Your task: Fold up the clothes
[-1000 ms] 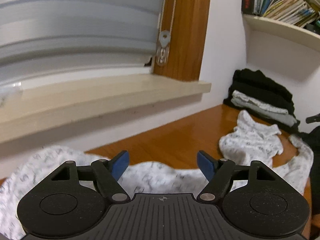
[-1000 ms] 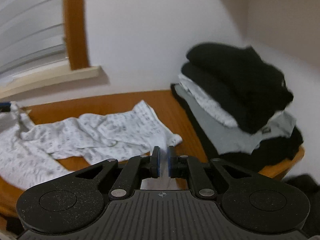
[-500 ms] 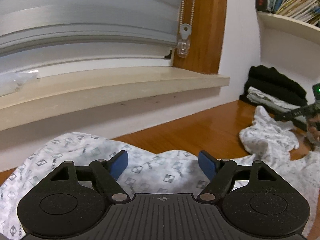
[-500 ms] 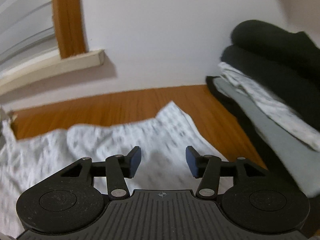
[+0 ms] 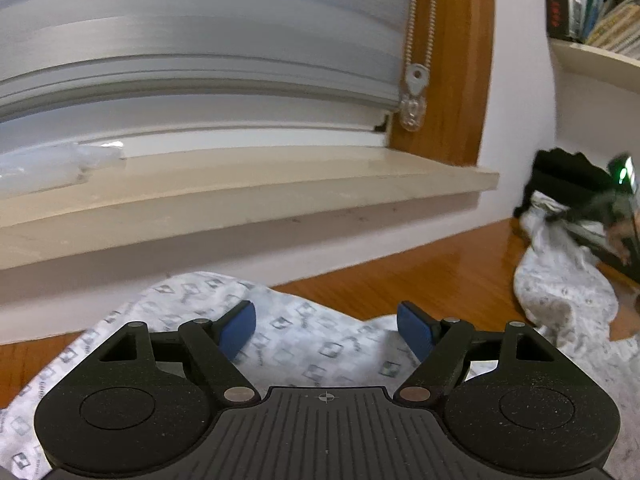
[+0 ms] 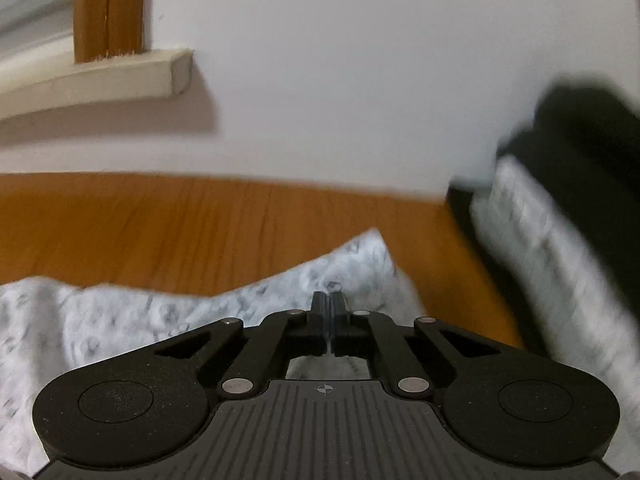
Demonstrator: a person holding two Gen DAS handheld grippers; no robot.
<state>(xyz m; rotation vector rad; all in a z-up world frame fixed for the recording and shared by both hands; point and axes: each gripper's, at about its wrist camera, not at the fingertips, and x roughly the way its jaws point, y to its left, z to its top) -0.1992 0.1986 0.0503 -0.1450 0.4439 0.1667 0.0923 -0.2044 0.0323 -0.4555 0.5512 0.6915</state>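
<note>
Pinching down now, the right gripper [image 6: 329, 300] has just been closing, and its jaws meet at the far corner of the patterned white garment [image 6: 224, 312]; whether cloth is truly caught between them cannot be told. The garment lies spread across the wooden table [image 6: 180, 232], just beside the stack of folded clothes [image 6: 560, 208]. Over on the other end, the left gripper [image 5: 326, 330] hovers with jaws spread wide above the cloth. Best play here: grab that matching corner low, then lift both ends together and level.
</note>
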